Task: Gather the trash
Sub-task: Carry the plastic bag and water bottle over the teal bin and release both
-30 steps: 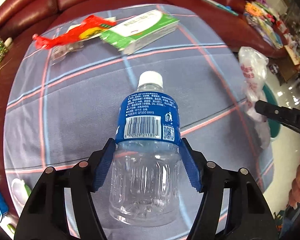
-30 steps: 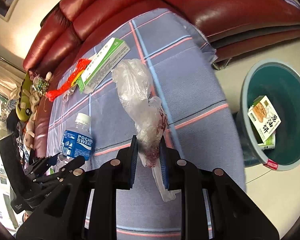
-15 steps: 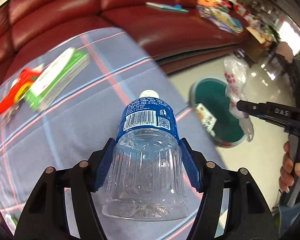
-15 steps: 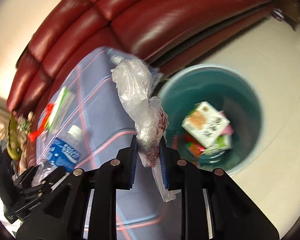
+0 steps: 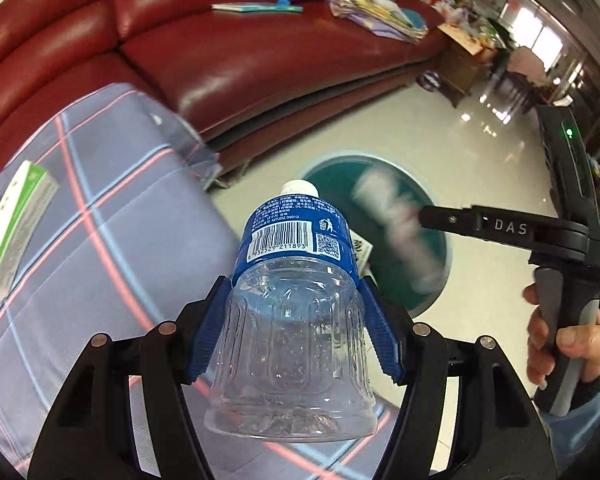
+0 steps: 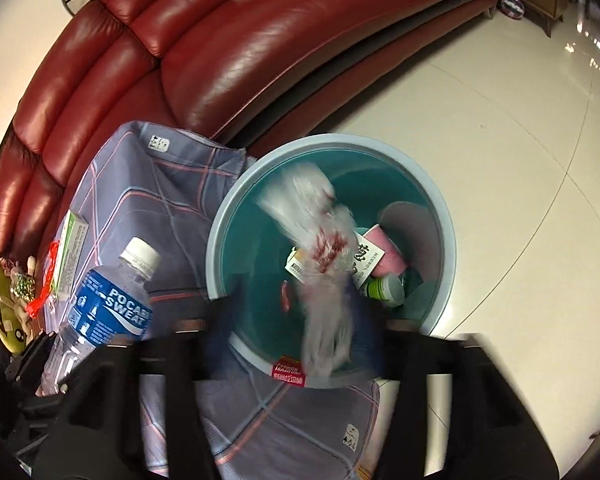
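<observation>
My left gripper (image 5: 296, 332) is shut on an empty clear bottle (image 5: 294, 320) with a blue Pocari Sweat label, held over the table edge; the bottle also shows in the right wrist view (image 6: 104, 308). My right gripper (image 6: 292, 324) hangs over the teal bin (image 6: 440, 216), its fingers blurred and spread wide apart. A crumpled clear plastic bag (image 6: 320, 256) is blurred between them, over the bin's mouth. In the left wrist view the bag (image 5: 396, 224) is a blur at the right gripper's tip, over the bin (image 5: 332, 168).
The bin holds a snack box (image 6: 364, 260), a pink cup (image 6: 388, 256) and a green-white container (image 6: 384, 288). A green-white box (image 5: 16, 216) and a red wrapper (image 6: 46, 280) lie on the checked tablecloth (image 5: 100, 240). A red leather sofa (image 5: 260, 48) curves behind.
Both grippers have swung right from the table toward the bin. The right gripper's fingers have spread open and the plastic bag is slipping down over the bin. The left gripper still holds the bottle.
</observation>
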{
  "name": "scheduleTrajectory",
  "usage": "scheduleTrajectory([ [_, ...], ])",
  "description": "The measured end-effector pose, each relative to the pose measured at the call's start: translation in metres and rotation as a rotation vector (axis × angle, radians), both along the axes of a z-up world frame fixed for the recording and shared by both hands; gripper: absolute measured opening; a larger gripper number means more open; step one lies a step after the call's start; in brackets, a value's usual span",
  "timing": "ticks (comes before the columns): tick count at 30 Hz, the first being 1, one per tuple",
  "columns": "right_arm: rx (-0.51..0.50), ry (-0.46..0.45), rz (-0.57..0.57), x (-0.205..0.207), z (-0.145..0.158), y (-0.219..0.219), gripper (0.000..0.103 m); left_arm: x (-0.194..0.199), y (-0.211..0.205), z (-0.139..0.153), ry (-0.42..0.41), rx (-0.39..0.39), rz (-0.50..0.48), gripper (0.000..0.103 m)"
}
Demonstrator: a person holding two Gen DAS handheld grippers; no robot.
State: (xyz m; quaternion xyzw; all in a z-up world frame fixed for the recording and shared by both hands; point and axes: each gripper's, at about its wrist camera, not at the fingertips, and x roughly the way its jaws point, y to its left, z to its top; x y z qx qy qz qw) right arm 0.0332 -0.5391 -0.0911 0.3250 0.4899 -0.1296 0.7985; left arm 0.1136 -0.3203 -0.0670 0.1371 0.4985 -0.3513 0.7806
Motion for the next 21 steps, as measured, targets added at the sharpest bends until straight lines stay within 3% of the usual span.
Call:
scheduleTrajectory([
  [7,-0.035,0.004,-0.03,-0.004,0.004,-0.009,0.085,-0.002,-0.029,-0.012,0.016,0.012,-0.056,0.066],
  [21,-0.057,0.03,-0.08,-0.025,0.013,-0.03,0.088,-0.001,-0.088,-0.032,0.062,-0.001,-0.133,0.066],
])
